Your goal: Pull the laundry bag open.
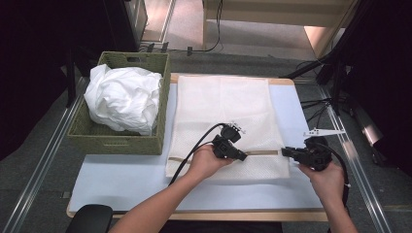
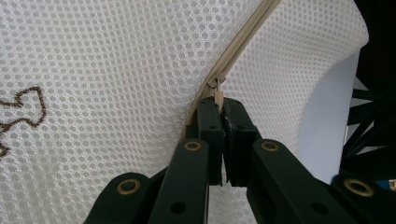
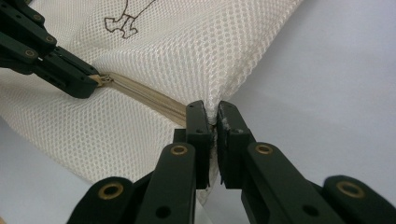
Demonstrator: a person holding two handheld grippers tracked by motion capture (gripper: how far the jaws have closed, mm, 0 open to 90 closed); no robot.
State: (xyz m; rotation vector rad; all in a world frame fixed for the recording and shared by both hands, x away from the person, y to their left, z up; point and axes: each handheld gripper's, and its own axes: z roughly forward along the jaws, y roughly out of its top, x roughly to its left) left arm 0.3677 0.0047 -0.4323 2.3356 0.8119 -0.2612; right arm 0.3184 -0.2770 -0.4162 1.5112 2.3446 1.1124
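A white mesh laundry bag lies flat on the table mat, with a beige zipper running across its near end. My left gripper is shut on the zipper pull, partway along the zipper line. My right gripper is shut on the bag's right edge at the zipper's end. In the right gripper view the left gripper shows farther off at the upper left, holding the pull. The mesh has a small brown stitched figure.
A green woven basket with crumpled white cloth stands at the left of the table. The light blue mat covers the tabletop. A dark stand and cables sit off the right edge.
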